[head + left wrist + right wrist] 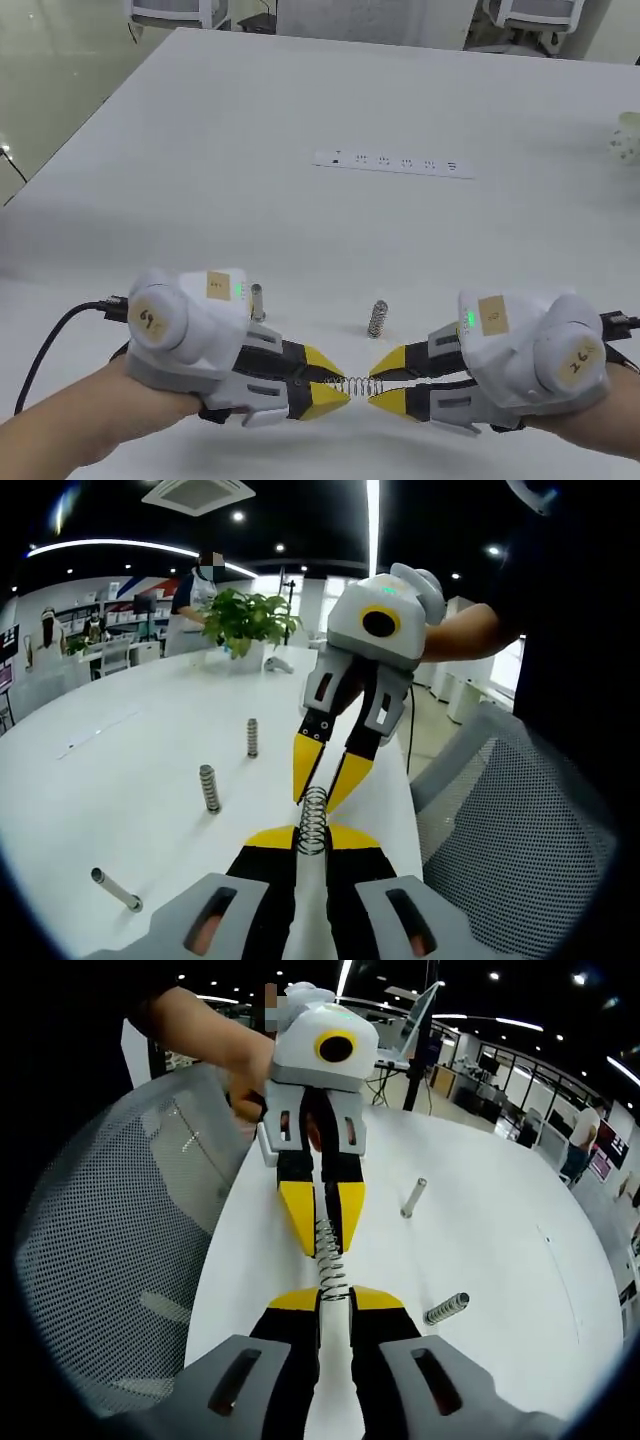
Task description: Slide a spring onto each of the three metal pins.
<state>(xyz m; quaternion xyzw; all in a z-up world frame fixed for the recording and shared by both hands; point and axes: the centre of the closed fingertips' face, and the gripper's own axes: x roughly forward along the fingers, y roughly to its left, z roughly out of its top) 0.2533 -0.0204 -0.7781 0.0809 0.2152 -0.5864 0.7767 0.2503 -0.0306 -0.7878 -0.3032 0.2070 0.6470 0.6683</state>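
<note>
A small metal spring (358, 384) hangs level just above the white table (300, 110), held at both ends. My left gripper (338, 388) is shut on its left end and my right gripper (378, 385) on its right end, yellow tips facing each other. The left gripper view has the spring (313, 818) rising from my left gripper (312, 838); the right gripper view has the spring (329, 1258) leaving my right gripper (335, 1300). A bare pin (257, 300) stands behind the left gripper. One pin with a spring on it (377, 318) stands behind the tips, and another sprung pin (252, 737) stands farther off.
A white power strip (392, 163) lies across the middle of the table. A pale object (628, 138) sits at the right edge. A grey mesh chair (500, 810) stands close at the near table edge. A potted plant (245, 620) is on the far end.
</note>
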